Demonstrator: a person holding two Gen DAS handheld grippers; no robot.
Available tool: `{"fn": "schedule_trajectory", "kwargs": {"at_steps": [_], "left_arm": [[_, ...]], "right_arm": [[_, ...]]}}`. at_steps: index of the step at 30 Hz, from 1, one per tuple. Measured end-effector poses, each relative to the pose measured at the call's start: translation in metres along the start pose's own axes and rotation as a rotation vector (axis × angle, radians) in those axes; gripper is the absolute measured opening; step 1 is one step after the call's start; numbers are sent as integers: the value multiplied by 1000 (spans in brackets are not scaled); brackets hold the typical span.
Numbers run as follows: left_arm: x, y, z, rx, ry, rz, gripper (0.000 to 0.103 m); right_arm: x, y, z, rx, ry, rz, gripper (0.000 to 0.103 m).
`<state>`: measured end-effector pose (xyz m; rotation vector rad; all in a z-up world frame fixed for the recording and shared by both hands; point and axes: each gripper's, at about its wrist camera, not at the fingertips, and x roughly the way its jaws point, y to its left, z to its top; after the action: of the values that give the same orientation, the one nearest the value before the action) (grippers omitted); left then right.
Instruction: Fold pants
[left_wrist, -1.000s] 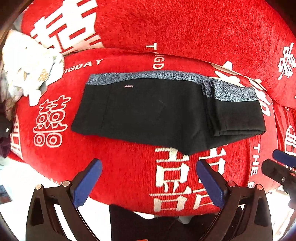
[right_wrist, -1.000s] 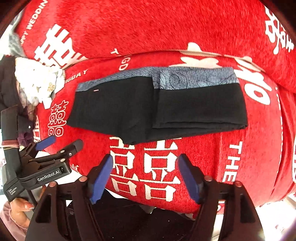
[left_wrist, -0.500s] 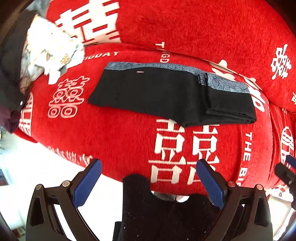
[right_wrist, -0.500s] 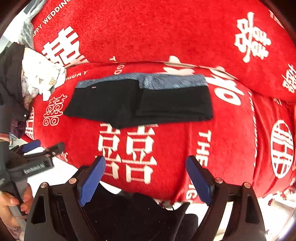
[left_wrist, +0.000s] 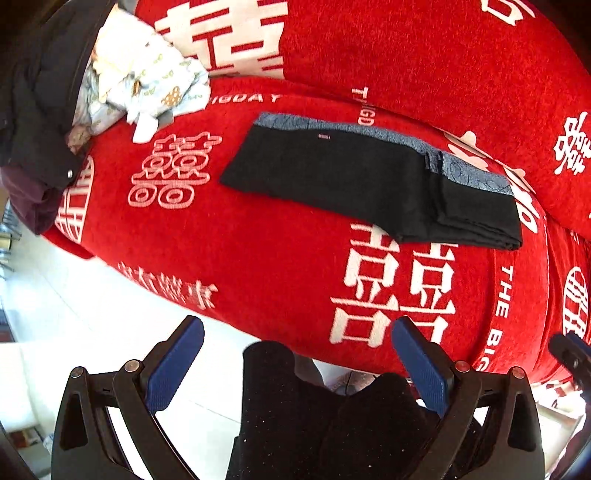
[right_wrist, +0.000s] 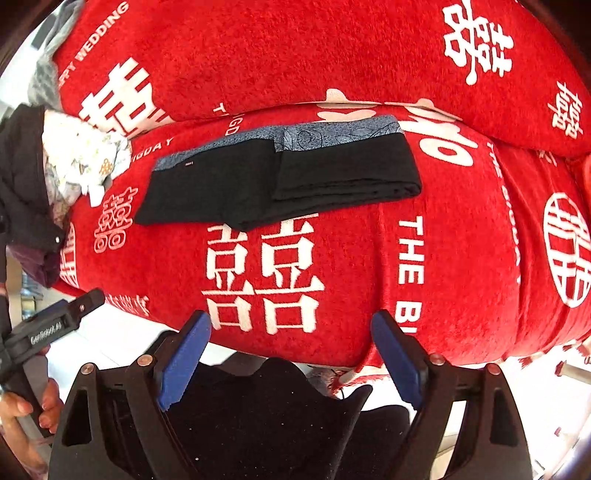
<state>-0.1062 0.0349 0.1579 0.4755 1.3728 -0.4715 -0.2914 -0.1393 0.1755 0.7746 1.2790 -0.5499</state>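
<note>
Toward the sofa's (right_wrist: 461, 266) back edge lie the folded pants (right_wrist: 280, 184); left gripper (left_wrist: 295, 365) and right gripper (right_wrist: 291, 354) gape wide, empty. Another fold should align the gray waistband (right_wrist: 332, 134) edges.

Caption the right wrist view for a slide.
Folded black pants lie on the red blanket; right gripper open and empty.

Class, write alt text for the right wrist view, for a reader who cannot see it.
Folded black pants with a grey patterned waistband lie on a red plush sofa cover with white lettering. In the foreground, the right gripper, its blue-padded jaws open and empty, hangs off the sofa's front edge.
</note>
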Motion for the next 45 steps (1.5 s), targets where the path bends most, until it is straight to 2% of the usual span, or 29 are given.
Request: {"fn": "schedule_trajectory", "kwargs": {"at_steps": [4, 8, 10, 15, 17, 22, 26, 30, 32, 37, 42, 45], "left_arm": [[3, 27, 25, 4, -11, -5, 102], [9, 58, 66, -5, -15, -21, 102], [13, 67, 84, 10, -19, -23, 102], [37, 82, 118, 52, 16, -51, 102], [55, 86, 125, 48, 57, -72, 102], [94, 80, 134, 56, 154, -113, 102], [114, 71, 142, 85, 181, -116, 102], [130, 64, 150, 70, 184, -101, 102], [139, 63, 152, 38, 184, -86, 102], [163, 70, 155, -124, 202, -94, 102], [190, 69, 151, -182, 209, -71, 102], [205, 64, 149, -178, 206, -57, 102]], "right_arm": [[10, 30, 23, 4, -35, 18, 91], [17, 74, 52, -24, -73, 34, 91], [27, 94, 67, -28, -62, 28, 102], [49, 127, 93, -40, 4, -30, 103], [57, 135, 98, -43, 36, -59, 103], [64, 131, 103, -6, 89, -114, 103], [78, 114, 104, 30, 149, -152, 103], [97, 104, 111, 15, 191, -158, 103], [111, 102, 117, -26, 211, -164, 103], [144, 102, 131, -111, 252, -138, 103], [189, 98, 143, -173, 299, -139, 103], [202, 97, 150, -186, 284, -114, 103]]}}
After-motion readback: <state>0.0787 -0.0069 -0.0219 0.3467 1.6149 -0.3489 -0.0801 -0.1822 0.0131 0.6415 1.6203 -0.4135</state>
